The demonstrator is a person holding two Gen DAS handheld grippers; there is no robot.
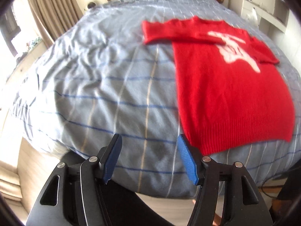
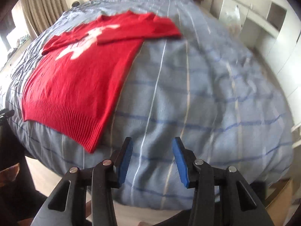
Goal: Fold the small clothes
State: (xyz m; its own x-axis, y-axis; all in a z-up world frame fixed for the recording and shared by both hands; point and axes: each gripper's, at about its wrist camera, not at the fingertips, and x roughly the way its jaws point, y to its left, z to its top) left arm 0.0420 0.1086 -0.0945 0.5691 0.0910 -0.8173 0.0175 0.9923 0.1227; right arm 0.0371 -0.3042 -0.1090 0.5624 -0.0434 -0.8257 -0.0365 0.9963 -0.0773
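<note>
With both sleeves folded across the red sweater [image 1: 231, 98] lying flat on the bed [image 1: 105, 86], we hold left gripper [image 1: 148, 141] and right gripper [image 2: 152, 143] parted and empty; the body fold remains.

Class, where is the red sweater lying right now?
The red sweater lies flat on the blue checked bedcover, right of centre in the left wrist view, left in the right wrist view, hem nearest the cameras.

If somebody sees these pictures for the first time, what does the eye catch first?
The red sweater with a white design, lying flat on the blue checked bedcover, both sleeves folded across its chest. Next, the left gripper and right gripper, open and empty near the sweater's hem.
</note>
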